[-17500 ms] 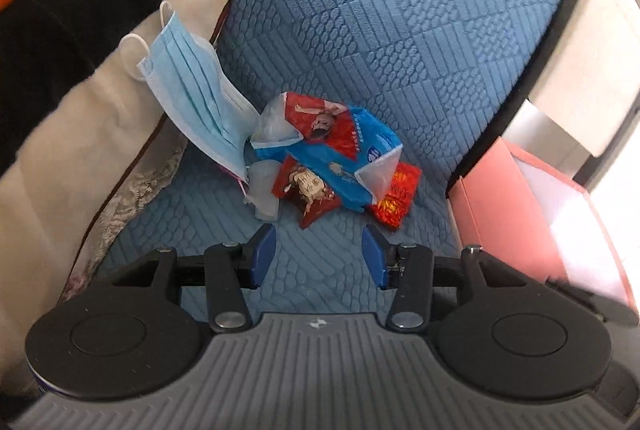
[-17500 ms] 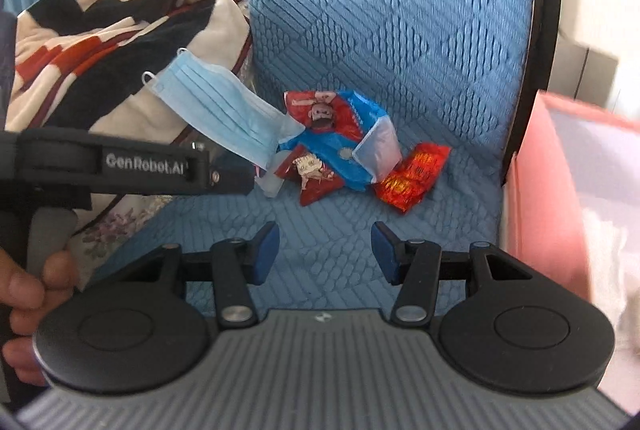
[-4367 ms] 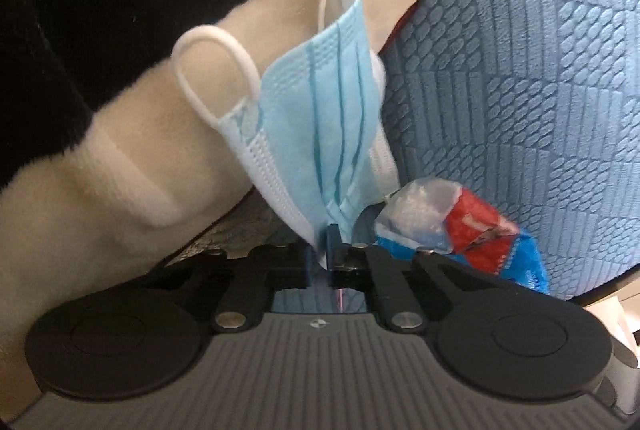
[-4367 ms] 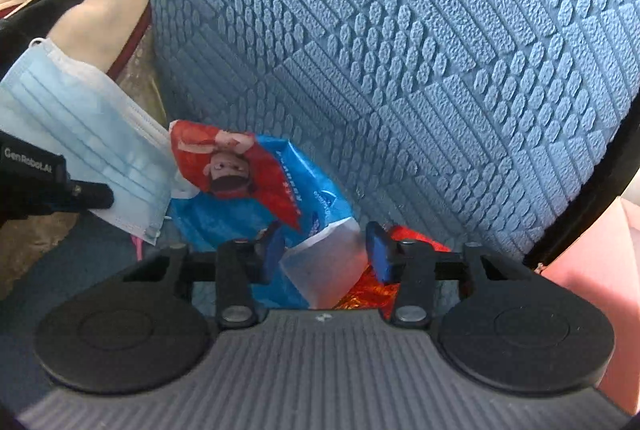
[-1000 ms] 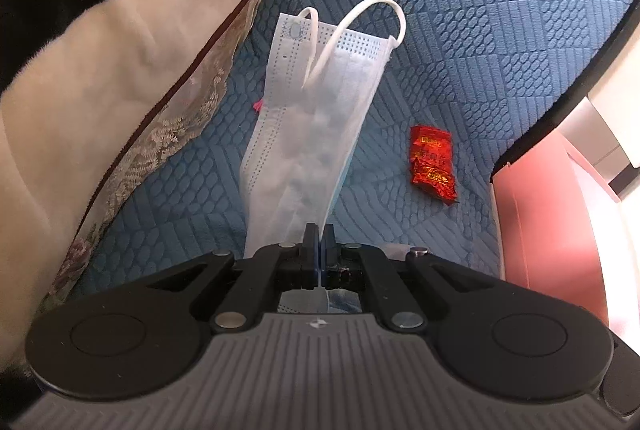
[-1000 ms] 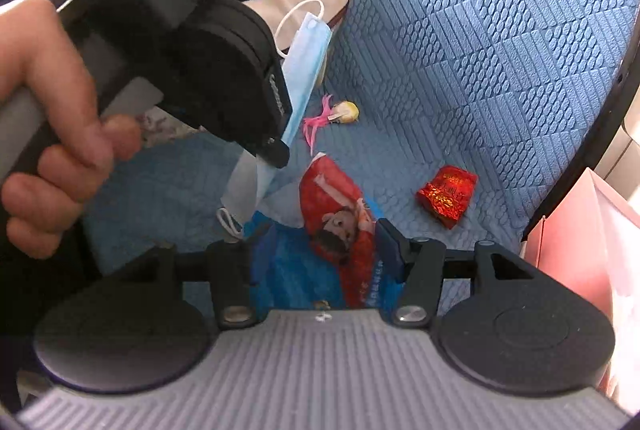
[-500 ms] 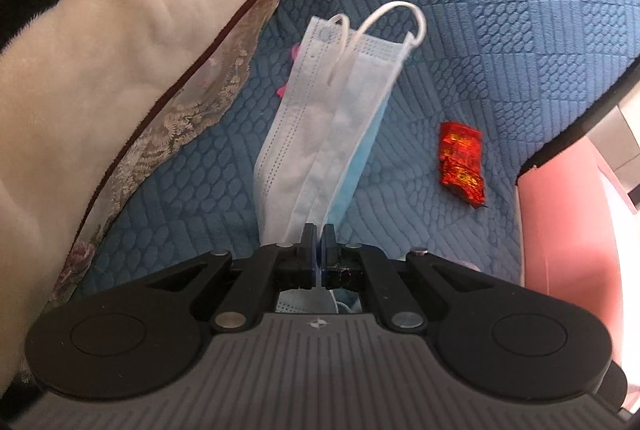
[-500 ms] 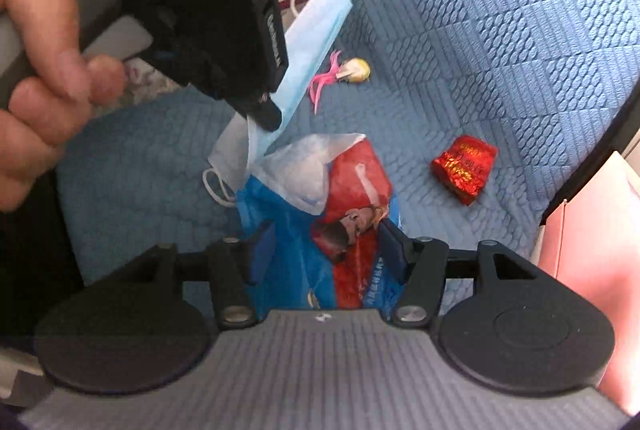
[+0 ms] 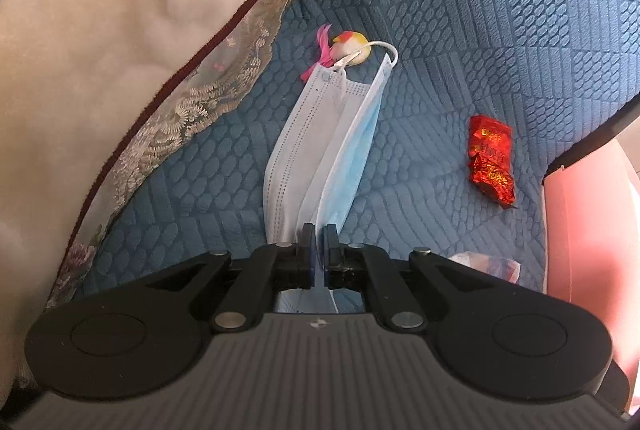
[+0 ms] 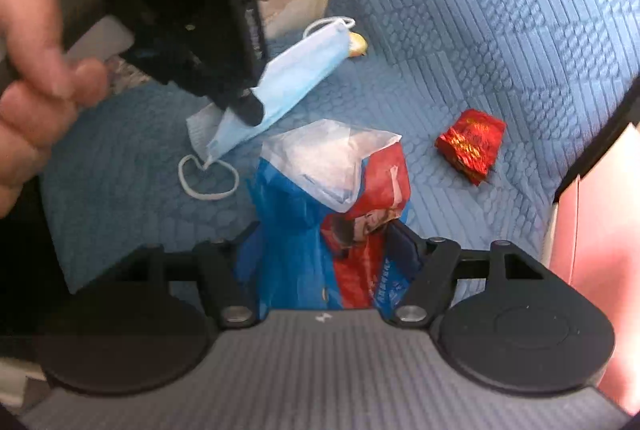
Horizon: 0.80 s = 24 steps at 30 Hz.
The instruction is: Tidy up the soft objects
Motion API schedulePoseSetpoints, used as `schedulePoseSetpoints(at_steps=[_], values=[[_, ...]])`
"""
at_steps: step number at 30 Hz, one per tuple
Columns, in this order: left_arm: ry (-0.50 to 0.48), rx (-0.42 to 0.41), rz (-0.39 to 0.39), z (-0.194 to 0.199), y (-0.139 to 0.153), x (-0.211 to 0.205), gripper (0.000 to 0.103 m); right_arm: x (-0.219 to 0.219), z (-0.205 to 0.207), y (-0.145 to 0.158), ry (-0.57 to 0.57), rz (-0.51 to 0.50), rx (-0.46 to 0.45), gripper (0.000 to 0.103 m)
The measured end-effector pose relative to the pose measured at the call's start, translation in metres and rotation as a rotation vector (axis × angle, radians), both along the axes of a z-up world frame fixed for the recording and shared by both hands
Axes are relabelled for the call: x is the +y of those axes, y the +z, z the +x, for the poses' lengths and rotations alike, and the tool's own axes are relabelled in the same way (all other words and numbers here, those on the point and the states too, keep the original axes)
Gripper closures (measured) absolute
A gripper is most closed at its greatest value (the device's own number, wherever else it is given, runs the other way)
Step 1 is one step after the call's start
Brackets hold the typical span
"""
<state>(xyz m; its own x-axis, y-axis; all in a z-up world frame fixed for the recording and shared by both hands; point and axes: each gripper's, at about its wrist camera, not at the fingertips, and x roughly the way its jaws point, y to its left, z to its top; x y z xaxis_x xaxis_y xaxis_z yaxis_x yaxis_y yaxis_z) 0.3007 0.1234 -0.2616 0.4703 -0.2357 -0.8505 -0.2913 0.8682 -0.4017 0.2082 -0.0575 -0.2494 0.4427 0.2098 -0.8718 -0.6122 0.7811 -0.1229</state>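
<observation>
A light blue face mask lies stretched along the blue quilted cushion. My left gripper is pinched on its near end, and the jaws are just starting to open. The right wrist view shows the same mask sloping down from the left gripper, its ear loop on the cushion. A blue and red snack packet rests on the cushion and fills the gap of my right gripper, whose jaws are opening. A clear corner of the packet peeks out in the left wrist view.
A red foil sachet lies to the right on the cushion. A small yellow and pink toy sits under the mask's far loop. A cream blanket borders the left, a pink box the right. A hand holds the left gripper.
Both grippers have sunk toward the cushion. The mask now lies along it with its far loop over the toy. The right jaws stand wider around the packet, which has settled on the cushion.
</observation>
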Motion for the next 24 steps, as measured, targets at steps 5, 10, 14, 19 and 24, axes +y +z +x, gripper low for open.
schedulePoseSetpoints(at_steps=[5,10,14,19,24], values=[[0.003,-0.004,0.009,0.000,-0.001,-0.002,0.098,-0.008,0.008,0.001,-0.076,0.039,0.039,0.039],[-0.016,-0.013,0.038,0.001,-0.002,-0.005,0.097,-0.018,0.018,0.003,-0.155,0.084,0.075,0.043],[-0.032,-0.022,0.061,0.001,-0.002,-0.008,0.089,-0.020,0.020,0.003,-0.185,0.100,0.091,0.045],[-0.063,-0.044,0.085,0.002,0.000,-0.013,0.065,-0.018,0.021,0.002,-0.188,0.095,0.097,0.048],[-0.087,-0.056,0.142,0.001,0.001,-0.019,0.054,-0.017,0.021,0.003,-0.187,0.092,0.098,0.050]])
